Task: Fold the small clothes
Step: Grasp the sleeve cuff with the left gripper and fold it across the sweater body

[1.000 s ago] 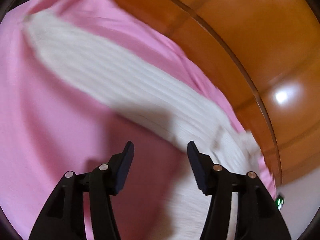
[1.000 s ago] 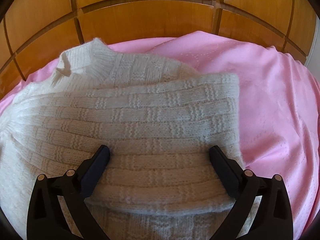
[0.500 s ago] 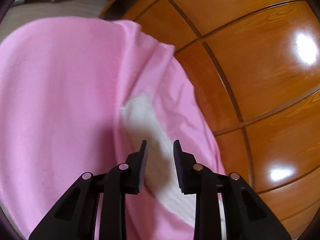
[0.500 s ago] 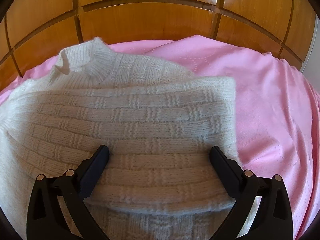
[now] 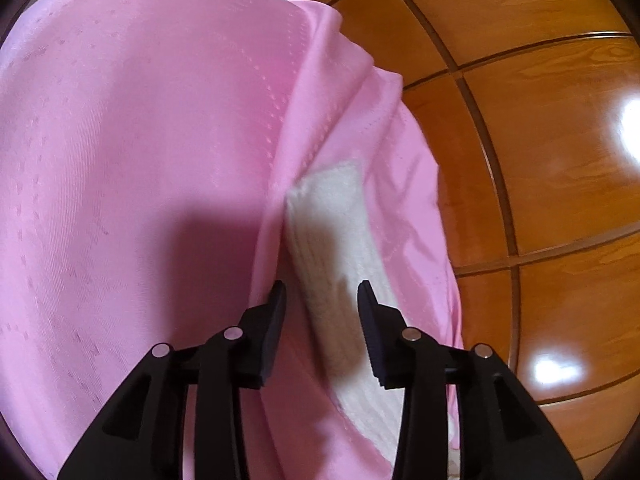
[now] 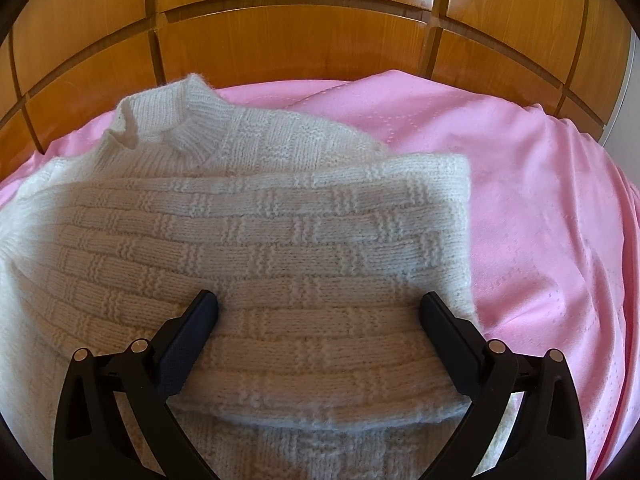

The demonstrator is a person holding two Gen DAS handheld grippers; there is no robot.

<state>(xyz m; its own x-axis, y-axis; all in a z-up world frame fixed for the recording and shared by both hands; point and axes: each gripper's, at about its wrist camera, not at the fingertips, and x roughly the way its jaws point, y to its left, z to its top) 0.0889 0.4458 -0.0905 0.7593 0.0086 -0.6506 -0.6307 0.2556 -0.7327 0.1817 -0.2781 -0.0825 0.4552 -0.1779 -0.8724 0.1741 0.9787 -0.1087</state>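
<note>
A pink sheet (image 6: 540,200) covers the bed, with a glossy wooden panelled headboard (image 6: 300,40) behind it. On the sheet lies the white knitted sweater (image 6: 260,220), collar toward the headboard, with one side already folded across its body so that a straight knit edge runs down the right of the pile.

The right gripper (image 6: 318,300) hangs low over that folded panel with its jaws spread wide, nothing pinched; the tips seem close to the knit, though contact cannot be told from this view.

The left gripper (image 5: 322,292) points along a narrow white sleeve (image 5: 332,232) that lies in a crease of the sheet, its jaws fairly narrow and opening, with the sleeve below the gap and not pinched.

The main risk is that the left tongs bite pink sheet together with the sleeve, since the fabric is bunched right against it; a lift would then drag the bedding and shift the pile. A shallow pinch on soft knit could also slip, and the folded panel may spring open if the right tongs lift away
</note>
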